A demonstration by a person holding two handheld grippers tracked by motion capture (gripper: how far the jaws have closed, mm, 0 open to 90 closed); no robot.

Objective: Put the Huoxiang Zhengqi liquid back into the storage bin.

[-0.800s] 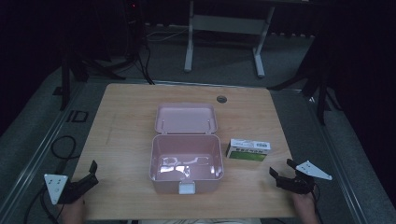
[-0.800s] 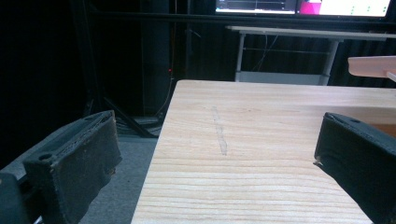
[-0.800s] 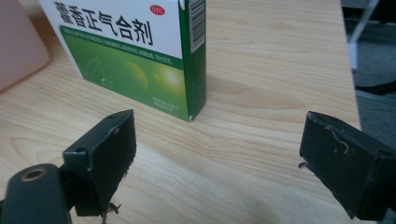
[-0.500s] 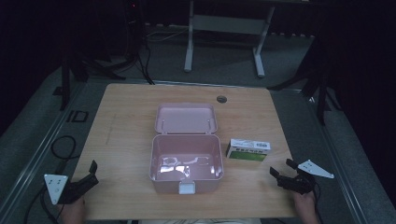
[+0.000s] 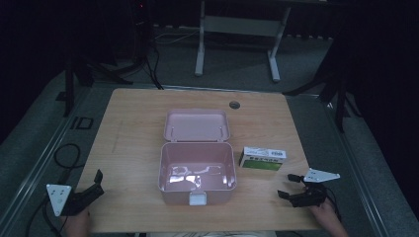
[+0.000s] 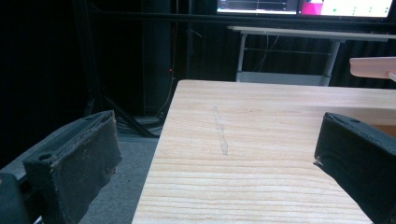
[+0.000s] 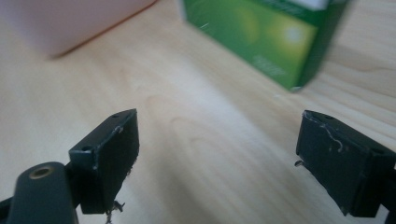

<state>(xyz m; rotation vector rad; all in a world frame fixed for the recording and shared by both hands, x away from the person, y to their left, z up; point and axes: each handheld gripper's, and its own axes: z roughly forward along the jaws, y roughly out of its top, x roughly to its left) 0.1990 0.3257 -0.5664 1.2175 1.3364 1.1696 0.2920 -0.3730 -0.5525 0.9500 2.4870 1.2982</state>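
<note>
- My left gripper (image 5: 94, 185) sits at the near left corner of the table (image 5: 133, 128), its two blocky black jaws spread wide with nothing but bare board between them. In the left gripper view the pads (image 6: 79, 163) look matte and scuffed, with chipped edges.
- The table is pale wood with fine straight grain; a faint grey streak (image 6: 220, 133) runs along it ahead of my left jaws.
- In the middle stands a pink plastic box (image 5: 196, 173), rectangular with rounded corners, smooth and slightly glossy inside. Its lid (image 5: 196, 125) is hinged back and lies flat behind it, and a small white latch (image 5: 199, 199) sits on the near wall.
- Just right of the box, apart from it, lies a small cardboard carton (image 5: 263, 158), white on top and green on the side, with sharp edges.
- My right gripper (image 5: 292, 186) rests near the right edge, close in front of the carton, jaws wide apart and holding nothing; its pads (image 7: 114, 154) are worn black.
</note>
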